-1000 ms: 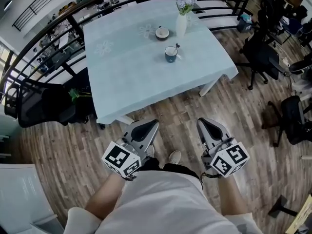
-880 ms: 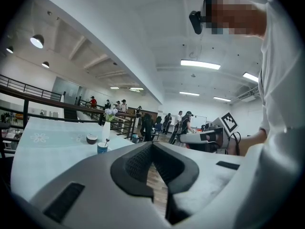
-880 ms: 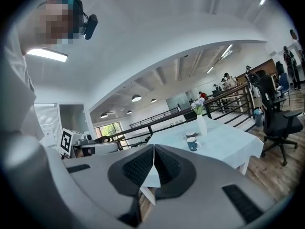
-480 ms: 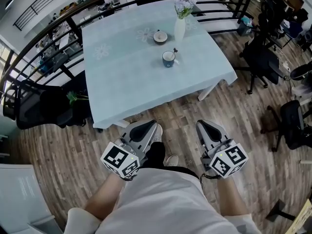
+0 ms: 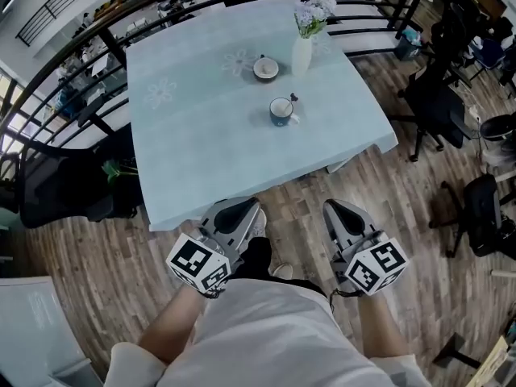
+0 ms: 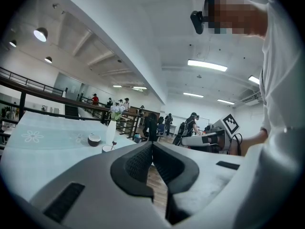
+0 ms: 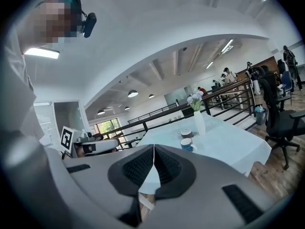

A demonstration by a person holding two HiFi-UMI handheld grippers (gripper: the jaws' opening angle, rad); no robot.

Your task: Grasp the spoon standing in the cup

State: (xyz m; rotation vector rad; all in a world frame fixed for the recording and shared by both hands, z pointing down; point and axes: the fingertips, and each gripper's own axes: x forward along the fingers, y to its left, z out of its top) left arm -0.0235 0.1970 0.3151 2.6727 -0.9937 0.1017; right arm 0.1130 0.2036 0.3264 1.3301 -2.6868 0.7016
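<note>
On table (image 5: 201, 156), cup (image 5: 281, 112) with spoon (image 5: 292, 100) seemingly nearer, left gripper (image 5: 240, 210), right gripper (image 5: 343, 210) jaws together

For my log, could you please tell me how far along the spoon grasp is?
Nothing looks done: the small spoon stands untouched in the blue cup on the pale-clothed table. Left gripper and right gripper are empty, jaws together, short of the table. Approach and grasp remain.
</note>
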